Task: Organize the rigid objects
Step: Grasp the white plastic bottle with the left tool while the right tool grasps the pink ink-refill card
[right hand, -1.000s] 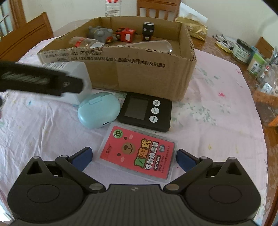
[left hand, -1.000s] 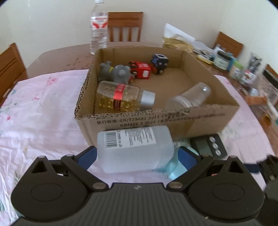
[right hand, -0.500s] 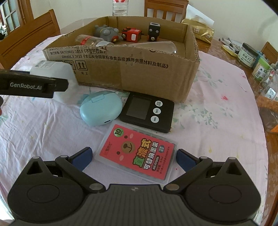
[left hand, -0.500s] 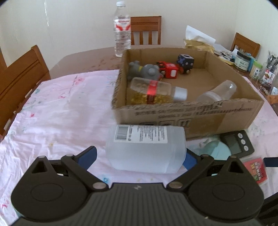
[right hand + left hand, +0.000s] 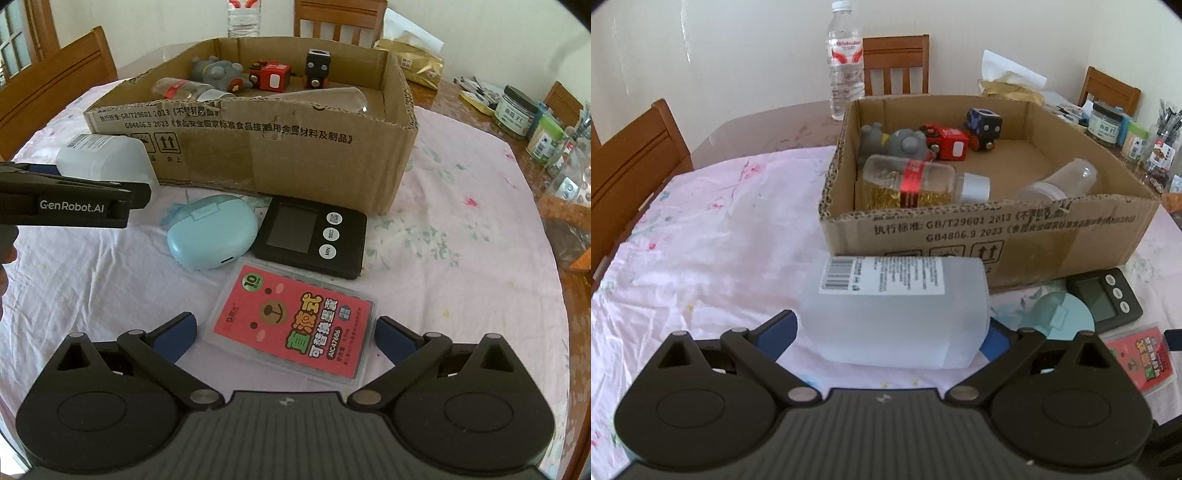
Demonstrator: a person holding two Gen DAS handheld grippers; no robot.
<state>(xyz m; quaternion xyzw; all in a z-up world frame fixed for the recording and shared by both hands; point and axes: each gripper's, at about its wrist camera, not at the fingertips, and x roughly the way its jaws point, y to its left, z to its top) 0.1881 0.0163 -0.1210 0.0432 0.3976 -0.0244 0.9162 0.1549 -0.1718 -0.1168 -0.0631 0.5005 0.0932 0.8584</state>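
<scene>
My left gripper [image 5: 886, 332] is shut on a translucent white plastic bottle [image 5: 894, 314], held sideways above the cloth in front of a cardboard box [image 5: 997, 236]. The bottle also shows in the right wrist view [image 5: 103, 158] with the left gripper [image 5: 74, 199]. The box holds a grey toy [image 5: 897, 142], a red toy [image 5: 945, 142], a dark cube toy [image 5: 984, 123], a yellow-filled bottle [image 5: 916, 182] and a clear bottle [image 5: 1060, 181]. My right gripper [image 5: 284, 332] is open around a pink card pack [image 5: 295, 321] lying flat. A light blue case [image 5: 212, 232] and a black timer [image 5: 312, 236] lie beyond it.
A water bottle [image 5: 846, 59] stands behind the box. Jars and clutter [image 5: 535, 122] crowd the table's right side. Wooden chairs [image 5: 631, 162] stand around the table. A pink floral cloth [image 5: 713, 229] covers the table.
My left gripper with the white bottle has lifted and drawn back to the left from the box front. The right gripper has barely moved.
</scene>
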